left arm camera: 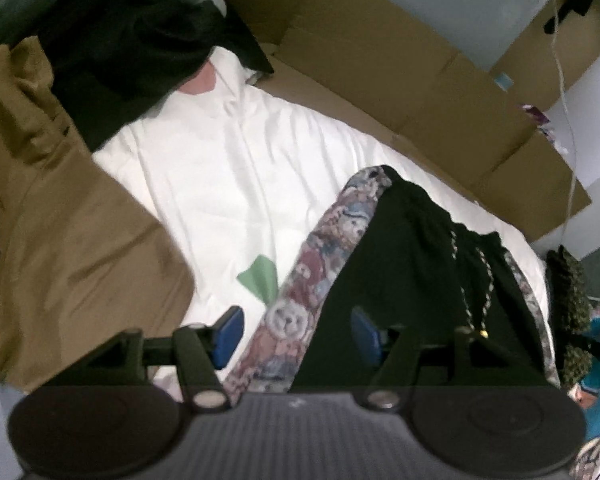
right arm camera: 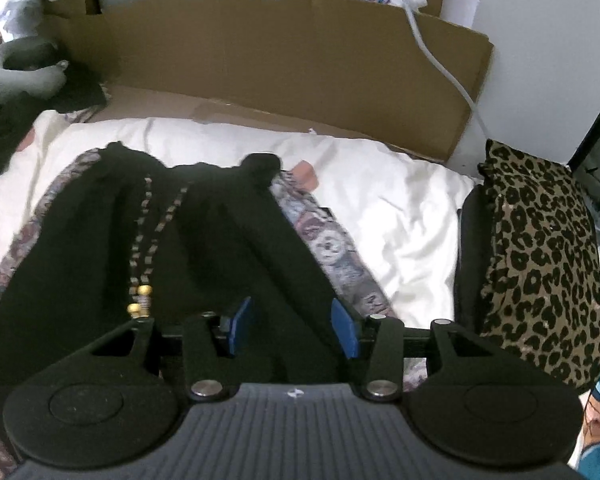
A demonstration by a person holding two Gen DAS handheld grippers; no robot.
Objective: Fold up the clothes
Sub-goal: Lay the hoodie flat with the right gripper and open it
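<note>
The black garment (right arm camera: pixel 204 248) with teddy-print side bands and beaded drawstrings lies spread on the white bedding (left arm camera: pixel 220 168), its near part running under both grippers toward the bed's near edge. It looks laid out lengthwise, with its gathered top end toward the far edge by the cardboard (right arm camera: pixel 284 60); whether it is already doubled over once or only smoothed flat, the pictures do not settle. It is not yet a compact folded bundle, so folding appears left to do on it.

The left gripper (left arm camera: pixel 296 332) stands wide open over the left print band, holding nothing. The right gripper (right arm camera: pixel 296 330) is also spread wide, above the black cloth near the right band, with nothing between its fingers.

At the bed's left edge an olive-brown garment (left arm camera: pixel 60 208) and a dark one (left arm camera: pixel 132 56) lie rumpled and unfolded. A leopard-print cushion (right arm camera: pixel 540 264) sits at the right edge.
</note>
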